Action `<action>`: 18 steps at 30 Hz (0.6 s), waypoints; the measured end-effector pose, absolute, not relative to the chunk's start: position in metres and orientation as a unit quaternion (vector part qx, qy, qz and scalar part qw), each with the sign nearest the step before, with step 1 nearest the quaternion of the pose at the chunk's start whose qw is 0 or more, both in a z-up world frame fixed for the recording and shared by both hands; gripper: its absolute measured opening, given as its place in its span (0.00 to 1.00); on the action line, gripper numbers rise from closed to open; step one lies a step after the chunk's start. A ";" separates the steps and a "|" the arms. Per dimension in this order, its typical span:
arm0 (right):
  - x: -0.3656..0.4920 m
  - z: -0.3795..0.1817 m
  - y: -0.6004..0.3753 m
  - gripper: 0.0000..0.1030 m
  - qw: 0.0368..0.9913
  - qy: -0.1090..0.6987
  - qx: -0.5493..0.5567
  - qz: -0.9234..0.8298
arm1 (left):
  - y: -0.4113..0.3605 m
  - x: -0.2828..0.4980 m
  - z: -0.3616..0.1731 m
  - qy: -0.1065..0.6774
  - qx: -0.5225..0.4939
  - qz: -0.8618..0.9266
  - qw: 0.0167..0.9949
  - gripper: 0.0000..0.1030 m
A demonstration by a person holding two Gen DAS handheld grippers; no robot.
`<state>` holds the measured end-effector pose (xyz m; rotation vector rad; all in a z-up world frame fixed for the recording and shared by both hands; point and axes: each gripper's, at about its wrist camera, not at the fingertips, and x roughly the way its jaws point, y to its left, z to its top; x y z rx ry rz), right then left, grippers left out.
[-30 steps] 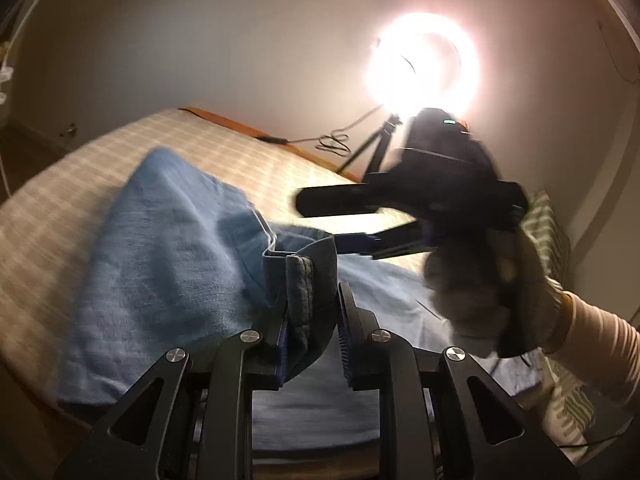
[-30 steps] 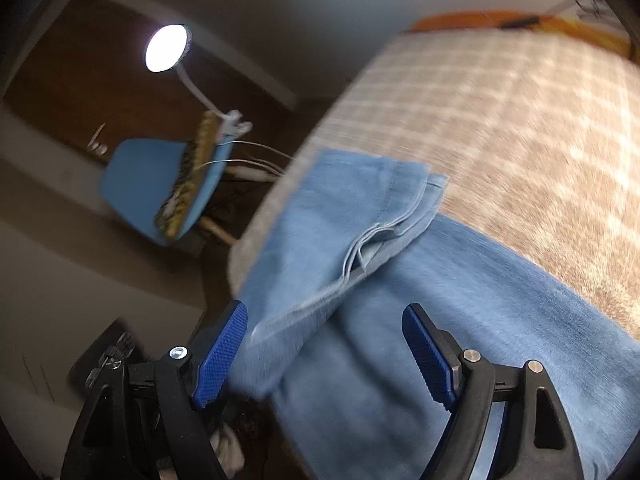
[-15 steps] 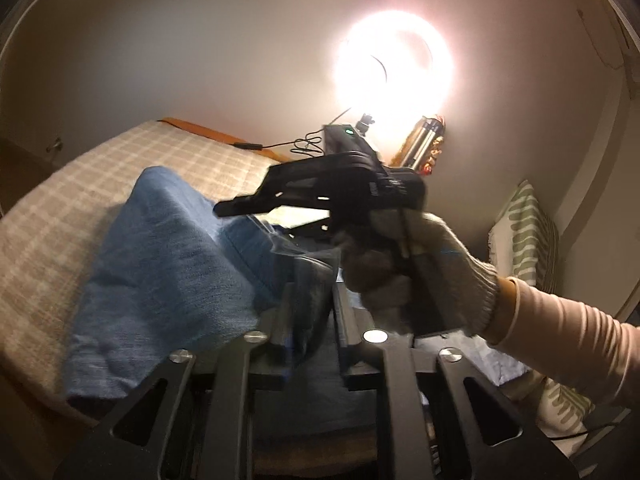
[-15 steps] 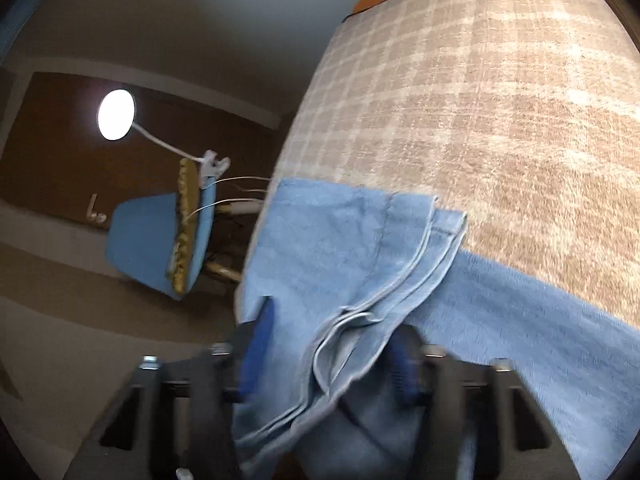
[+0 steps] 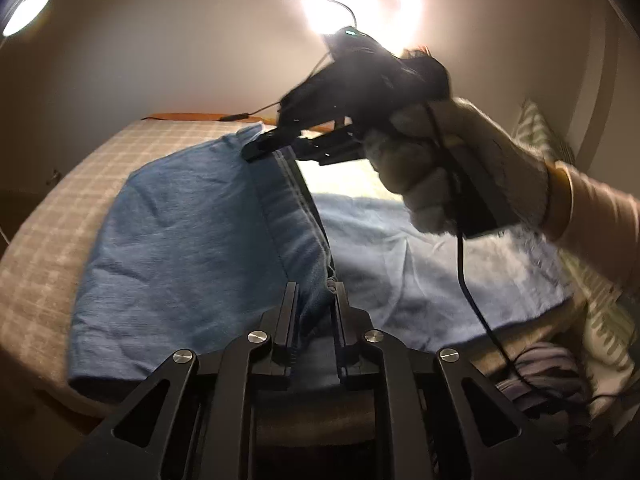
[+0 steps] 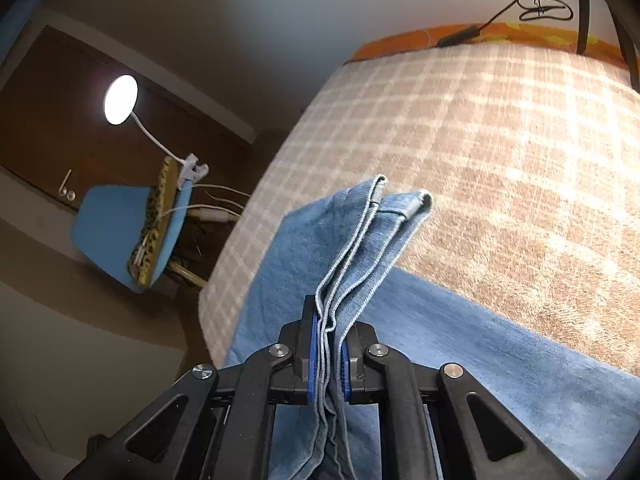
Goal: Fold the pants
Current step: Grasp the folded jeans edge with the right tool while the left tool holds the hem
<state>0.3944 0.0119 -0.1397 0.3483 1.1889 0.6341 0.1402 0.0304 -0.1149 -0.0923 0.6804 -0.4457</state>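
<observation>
Left gripper [image 5: 313,304] clenched on pants [image 5: 192,248] edge. Right gripper [image 6: 328,354] clamps stacked hem layers ahead of left gripper. Pants drape over bed [image 6: 500,152] below both.

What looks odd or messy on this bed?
Nothing much. The pants lie half folded on the bed, one edge lifted by the left gripper and right gripper. A purple bundle sits crumpled beside the bed.
</observation>
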 end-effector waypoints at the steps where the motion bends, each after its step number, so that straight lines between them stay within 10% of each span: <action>1: 0.394 -0.143 0.009 0.07 0.767 0.549 0.157 0.290 | 0.024 0.141 -0.118 0.336 -0.029 -0.216 0.916 0.17; 5: 0.398 -0.153 0.004 0.10 0.756 0.558 0.168 0.297 | 0.003 0.151 -0.127 0.348 0.009 -0.216 0.912 0.47; 18: 0.412 -0.171 -0.010 0.24 0.743 0.573 0.173 0.299 | -0.035 0.174 -0.148 0.352 0.103 -0.212 0.906 0.48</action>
